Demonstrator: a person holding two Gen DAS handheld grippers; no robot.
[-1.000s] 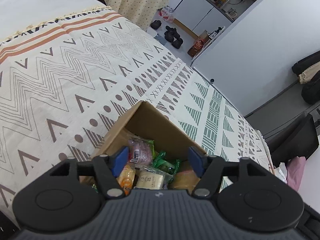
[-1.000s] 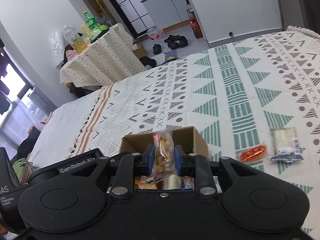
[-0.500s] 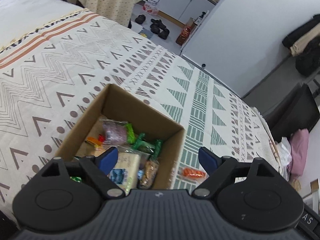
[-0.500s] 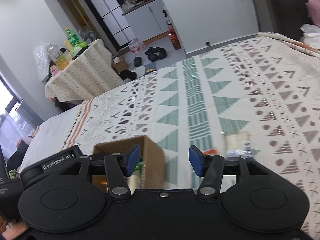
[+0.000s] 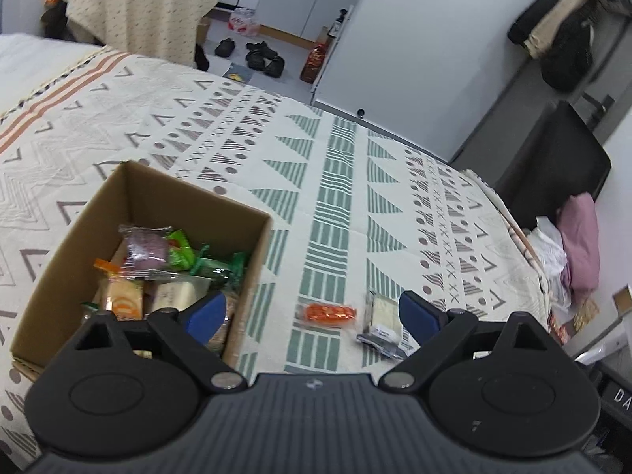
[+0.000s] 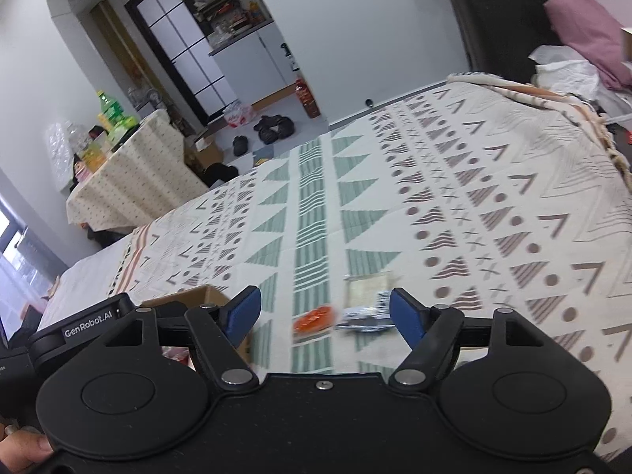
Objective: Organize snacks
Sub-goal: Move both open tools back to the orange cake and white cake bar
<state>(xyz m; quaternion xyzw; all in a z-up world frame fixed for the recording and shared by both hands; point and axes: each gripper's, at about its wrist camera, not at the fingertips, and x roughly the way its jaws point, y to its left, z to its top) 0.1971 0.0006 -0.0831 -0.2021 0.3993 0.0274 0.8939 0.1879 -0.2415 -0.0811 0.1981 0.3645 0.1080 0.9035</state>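
Note:
A cardboard box [image 5: 252, 237] stands on the patterned bedspread, filled with several wrapped snacks [image 5: 158, 260]. To its right lie an orange snack packet [image 5: 326, 312] and a pale cracker packet [image 5: 383, 316]. My left gripper [image 5: 312, 312] is open and empty above them, its left finger over the box's right edge. In the right wrist view the orange packet [image 6: 314, 318] and the cracker packet [image 6: 369, 296] lie between the fingers of my right gripper [image 6: 324, 310], which is open and empty. The box corner [image 6: 197, 296] shows at its left.
The bedspread [image 5: 335, 197] stretches far ahead. Its right edge drops toward a pink pillow [image 5: 578, 245] and a dark chair [image 5: 553, 166]. Beyond the bed stand a cloth-covered table [image 6: 130, 173] with bottles, shoes on the floor [image 5: 260, 55] and a white wall.
My right gripper let the snack go into the box, opened wide and swung right over the two loose packets. My left gripper opened wider and moved right, off the box.

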